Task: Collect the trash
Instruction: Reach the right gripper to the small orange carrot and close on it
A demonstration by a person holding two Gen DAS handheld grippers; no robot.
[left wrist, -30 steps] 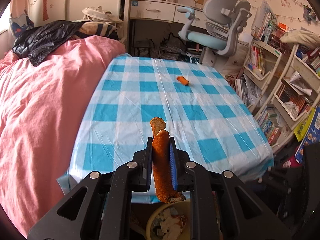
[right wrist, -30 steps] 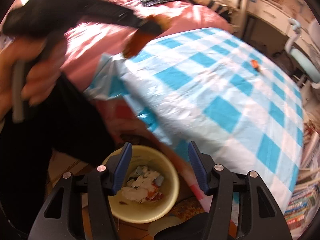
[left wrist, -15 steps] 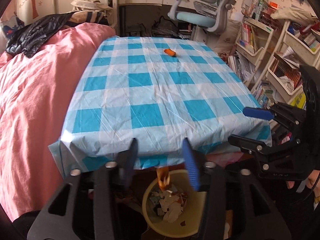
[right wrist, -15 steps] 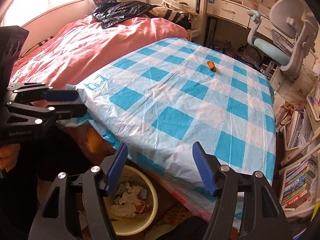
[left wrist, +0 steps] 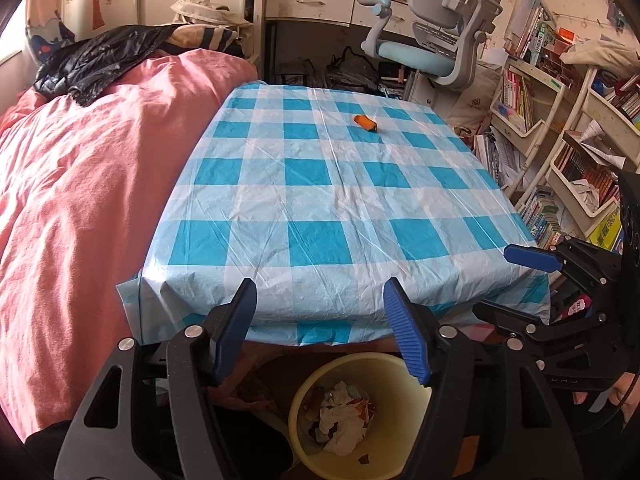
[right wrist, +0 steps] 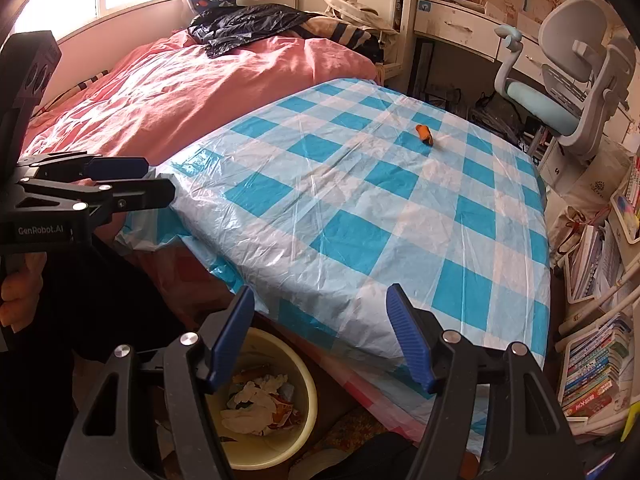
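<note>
A small orange peel piece (left wrist: 366, 123) (right wrist: 424, 135) lies on the far part of the blue-checked table (left wrist: 320, 200). A yellow bin (left wrist: 348, 356) (right wrist: 308, 380) stands on the floor below the table's near edge, with crumpled paper and scraps (left wrist: 340, 412) inside. My left gripper (left wrist: 320, 284) hangs above the bin; its jaws are opening and hold nothing. My right gripper (right wrist: 321, 289) is open and empty, above the bin's right side. Each gripper shows in the other's view: the right one (left wrist: 508, 284), the left one (right wrist: 160, 180).
A bed with a pink cover (left wrist: 80, 200) runs along the table's left side, a black bag (left wrist: 100, 64) on it. A grey swivel chair (left wrist: 432, 52) and a desk stand behind the table. Crowded bookshelves (left wrist: 560, 160) line the right.
The left gripper opened and let go of the long orange peel strip, which dropped into the yellow bin. The right gripper's jaws spread wider and its view swung up from the bin toward the table.
</note>
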